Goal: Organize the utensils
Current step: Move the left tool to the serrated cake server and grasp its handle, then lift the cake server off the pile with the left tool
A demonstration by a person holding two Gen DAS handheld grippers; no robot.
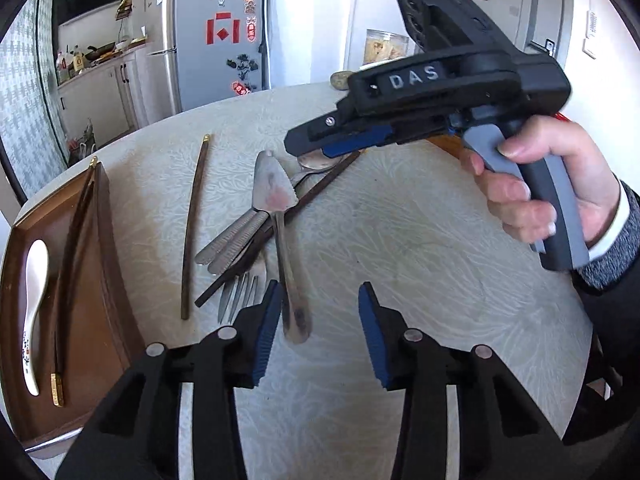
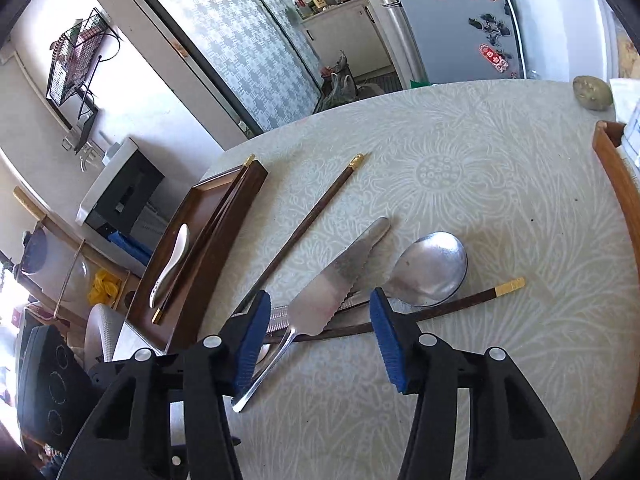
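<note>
A pile of utensils lies mid-table: a steel cake server point(image 1: 276, 196) point(image 2: 332, 284), a metal spoon point(image 2: 432, 268), a fork point(image 1: 240, 296) and a dark chopstick point(image 1: 280, 224) point(image 2: 440, 308) crossing under them. A second chopstick point(image 1: 194, 224) point(image 2: 304, 228) lies alone to the left. A brown tray point(image 1: 108, 264) point(image 2: 208, 260) holds a white ceramic spoon point(image 1: 34, 312) point(image 2: 172, 268) and two chopsticks point(image 1: 70, 264). My left gripper point(image 1: 318, 332) is open and empty above the server's handle. My right gripper point(image 2: 320, 336) point(image 1: 316, 148) is open over the pile, empty.
The round table point(image 1: 400, 260) has a pale patterned cloth. A wooden box edge point(image 2: 616, 176) and a potato-like lump point(image 2: 592, 92) sit at the far right. A fridge point(image 1: 216, 32) and kitchen counter stand beyond the table.
</note>
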